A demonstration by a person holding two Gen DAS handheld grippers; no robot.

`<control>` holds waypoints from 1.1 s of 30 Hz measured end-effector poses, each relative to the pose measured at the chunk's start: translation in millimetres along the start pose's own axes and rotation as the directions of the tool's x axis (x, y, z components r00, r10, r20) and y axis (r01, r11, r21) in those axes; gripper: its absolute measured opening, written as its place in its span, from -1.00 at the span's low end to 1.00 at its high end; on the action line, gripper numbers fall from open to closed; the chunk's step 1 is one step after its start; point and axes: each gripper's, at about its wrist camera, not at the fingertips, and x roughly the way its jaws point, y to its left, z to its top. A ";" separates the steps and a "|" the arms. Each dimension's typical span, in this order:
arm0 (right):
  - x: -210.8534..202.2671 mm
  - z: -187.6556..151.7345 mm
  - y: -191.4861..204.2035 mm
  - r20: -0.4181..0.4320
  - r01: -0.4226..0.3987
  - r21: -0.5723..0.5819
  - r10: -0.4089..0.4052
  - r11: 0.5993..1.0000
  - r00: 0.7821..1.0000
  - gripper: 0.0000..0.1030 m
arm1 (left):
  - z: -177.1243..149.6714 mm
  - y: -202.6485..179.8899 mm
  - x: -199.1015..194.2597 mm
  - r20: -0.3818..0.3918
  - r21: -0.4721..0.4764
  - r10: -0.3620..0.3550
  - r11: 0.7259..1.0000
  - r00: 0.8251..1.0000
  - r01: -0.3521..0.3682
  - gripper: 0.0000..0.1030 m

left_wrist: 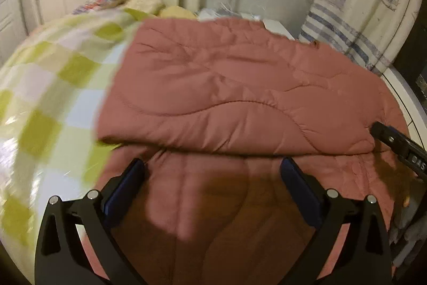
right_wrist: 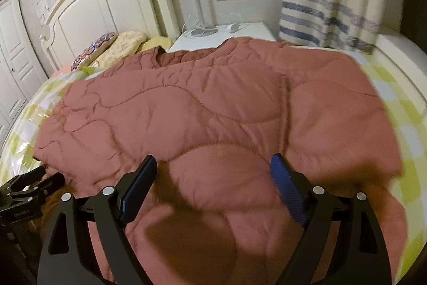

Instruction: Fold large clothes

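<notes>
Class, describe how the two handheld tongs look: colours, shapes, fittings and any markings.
Both the left tongs and right tongs have glossy black angular frames with triangular cut-outs, silver round pivot pins, and flat blue ribbed pads. Pale lettering marks one frame, too blurred to read. No cables or sleeves show.

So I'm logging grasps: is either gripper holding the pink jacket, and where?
Neither. The left gripper and right gripper are open above the quilted jacket.

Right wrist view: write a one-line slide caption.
Open right hand-held gripper poised over a pink quilted jacket spread on a green checked bed.
</notes>
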 end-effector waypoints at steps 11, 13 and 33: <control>-25.3 -67.1 42.5 -0.106 0.105 -0.273 -0.138 0.956 0.985 0.68 | -41.0 1.0 -17.9 -0.072 0.054 0.068 0.996 0.995 -0.064 0.96; -35.1 -68.8 41.0 -0.106 0.113 -0.255 -0.143 0.960 0.984 0.68 | -45.8 -2.7 -28.8 -0.044 0.073 0.092 0.993 0.995 -0.089 0.96; -66.6 -85.3 -57.0 -0.110 0.257 0.011 -0.255 0.966 0.961 0.79 | -56.4 36.1 -40.7 -0.077 -0.048 0.132 0.990 0.988 -0.136 0.95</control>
